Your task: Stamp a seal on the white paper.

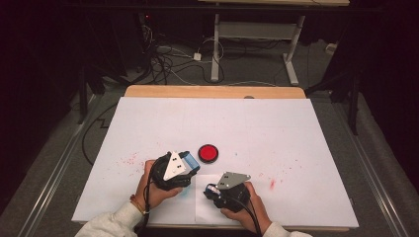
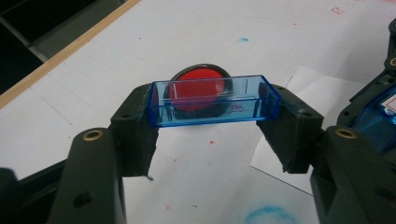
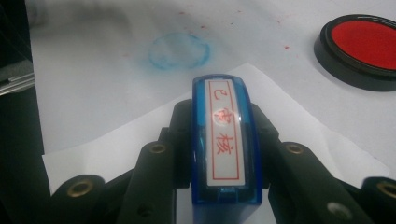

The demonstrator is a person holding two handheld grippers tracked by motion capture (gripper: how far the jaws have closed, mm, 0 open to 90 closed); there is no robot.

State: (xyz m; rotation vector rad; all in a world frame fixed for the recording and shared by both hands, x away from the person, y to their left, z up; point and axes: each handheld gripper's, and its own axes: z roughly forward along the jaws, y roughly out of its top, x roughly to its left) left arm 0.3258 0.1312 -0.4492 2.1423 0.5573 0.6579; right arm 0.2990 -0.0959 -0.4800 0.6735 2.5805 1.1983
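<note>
Left gripper view: the left gripper (image 2: 212, 135) clamps a clear blue stamp cap (image 2: 213, 100) endwise, red ink pad (image 2: 201, 84) beyond; right gripper view: the right gripper (image 3: 219, 140) grips the blue stamp (image 3: 225, 140), label legible, over white paper (image 3: 303, 126).

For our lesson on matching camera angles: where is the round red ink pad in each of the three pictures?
High view: the red ink pad lies near the table's middle, just ahead of the two hands.
Left gripper view: centre, seen through the clear blue lid.
Right gripper view: top right corner.
Shared landmark: the white sheet of paper.
</note>
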